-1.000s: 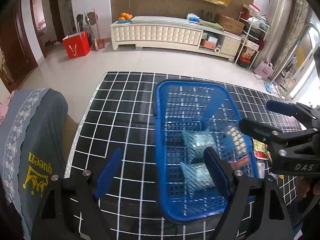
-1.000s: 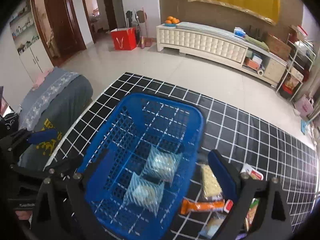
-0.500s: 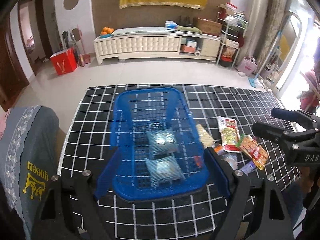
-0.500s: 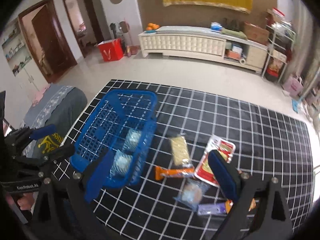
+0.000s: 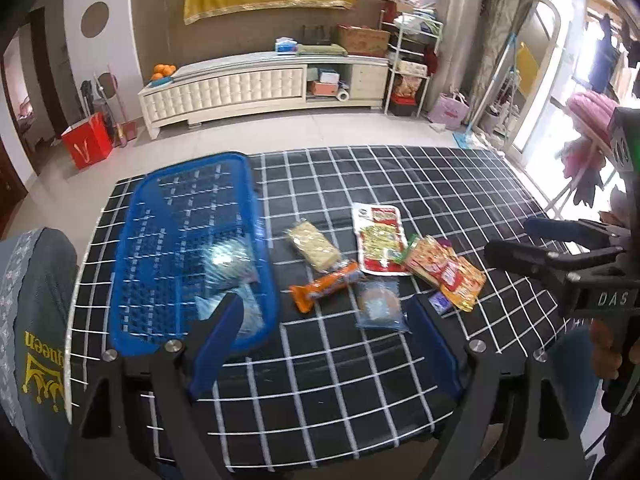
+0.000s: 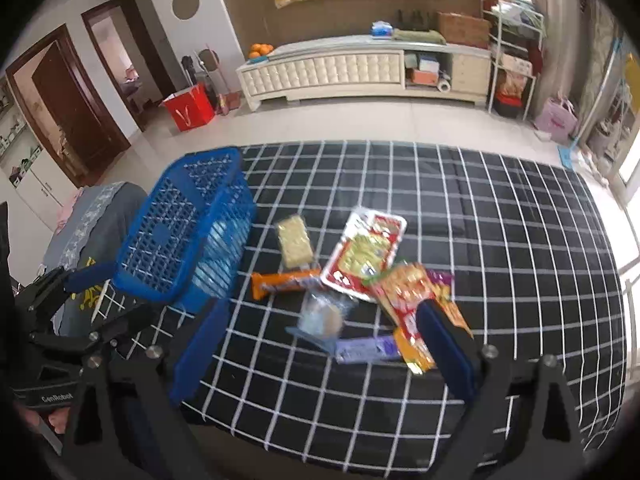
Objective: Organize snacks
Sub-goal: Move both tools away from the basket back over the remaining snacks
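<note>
A blue mesh basket (image 5: 132, 264) (image 6: 160, 236) stands at the table's left end with two clear packets (image 5: 228, 260) inside. To its right lie loose snacks: a pale cracker pack (image 5: 314, 248) (image 6: 295, 240), an orange bar (image 5: 324, 286) (image 6: 284, 282), a red-and-white tray pack (image 5: 380, 240) (image 6: 364, 252), a clear bag (image 5: 378, 306) (image 6: 322, 316), orange-red packets (image 5: 448, 272) (image 6: 408, 300) and a purple bar (image 6: 368, 348). My left gripper (image 5: 326, 312) hovers open and empty above the orange bar. My right gripper (image 6: 324, 308) is open and empty over the clear bag.
The table wears a black cloth with a white grid (image 5: 360, 380) (image 6: 500, 240). A chair with a grey cover (image 5: 36, 320) stands at the table's left end. Beyond the far table edge is tiled floor and a long white cabinet (image 5: 248, 84).
Both views have swung from over the basket to the loose snacks on its right; the basket now sits at the left of each view. Both grippers stayed open and empty.
</note>
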Demonstrator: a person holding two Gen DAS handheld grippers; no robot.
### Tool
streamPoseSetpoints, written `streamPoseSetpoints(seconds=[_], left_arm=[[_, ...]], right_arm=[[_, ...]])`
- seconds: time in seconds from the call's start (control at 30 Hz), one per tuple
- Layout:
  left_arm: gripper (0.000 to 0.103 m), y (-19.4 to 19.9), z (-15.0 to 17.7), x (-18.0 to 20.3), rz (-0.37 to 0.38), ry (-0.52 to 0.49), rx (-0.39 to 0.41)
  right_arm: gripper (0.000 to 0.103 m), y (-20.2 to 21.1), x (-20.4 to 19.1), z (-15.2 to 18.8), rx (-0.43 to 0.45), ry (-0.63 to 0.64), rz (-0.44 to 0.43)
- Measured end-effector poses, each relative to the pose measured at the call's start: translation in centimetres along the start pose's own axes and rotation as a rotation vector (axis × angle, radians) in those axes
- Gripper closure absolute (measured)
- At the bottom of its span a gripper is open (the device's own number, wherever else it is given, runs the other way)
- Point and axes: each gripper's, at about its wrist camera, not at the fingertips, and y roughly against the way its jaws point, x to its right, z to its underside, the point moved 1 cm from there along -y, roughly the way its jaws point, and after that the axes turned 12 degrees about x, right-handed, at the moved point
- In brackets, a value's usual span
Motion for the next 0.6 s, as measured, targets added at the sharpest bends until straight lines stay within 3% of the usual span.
streamPoseSetpoints(seconds=[0.13,0.6], left_arm=[[0.021,-1.2,0.7,2.0,0.058,0.029,-0.022],[0.021,-8.9,3.4,7.1,0.048,-0.020,-0.126]], right_arm=[[0.006,0.3,2.0,1.8,-0.011,-0.029,0.018],[0.006,-1.6,7.2,5.4,-0.025,-0.009,0.122]])
